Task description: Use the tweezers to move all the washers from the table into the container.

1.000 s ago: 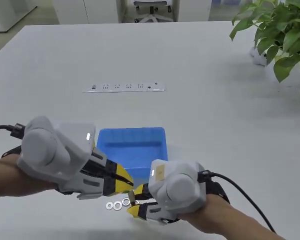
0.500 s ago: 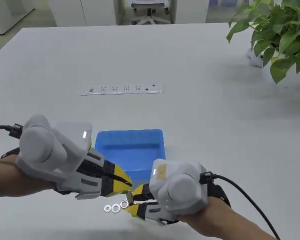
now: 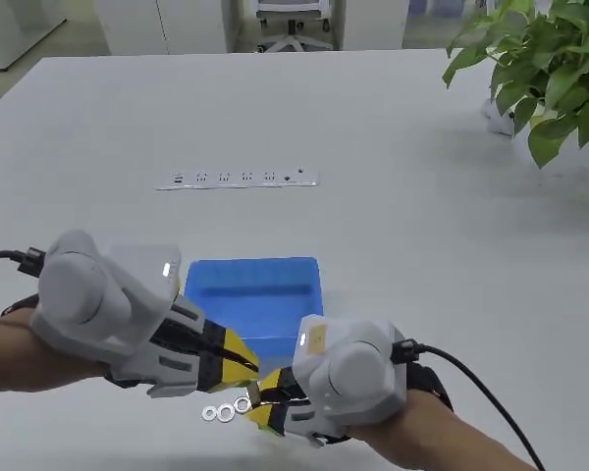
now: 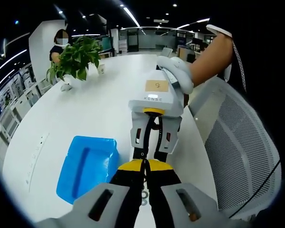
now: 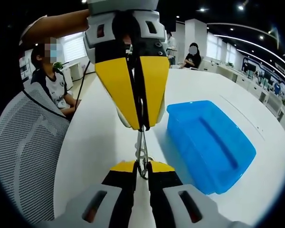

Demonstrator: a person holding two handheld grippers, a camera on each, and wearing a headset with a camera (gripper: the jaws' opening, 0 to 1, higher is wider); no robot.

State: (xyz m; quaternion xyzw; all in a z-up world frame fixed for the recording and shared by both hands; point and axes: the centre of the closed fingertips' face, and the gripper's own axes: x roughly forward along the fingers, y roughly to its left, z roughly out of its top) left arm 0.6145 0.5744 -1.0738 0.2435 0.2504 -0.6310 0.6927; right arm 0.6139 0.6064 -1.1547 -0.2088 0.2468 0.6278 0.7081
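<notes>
Little change over the last second: left gripper [image 3: 243, 368] and right gripper [image 3: 260, 400] stay tip to tip, each pinching the tweezers [image 5: 141, 151] held between them, perhaps a touch lower toward the bench [image 3: 373, 196]. Three washers [image 3: 225, 413] still lie in a row under the tips, near the container [image 3: 250, 267]. Judged: tweezers still being re-gripped, no washer moved yet.
</notes>
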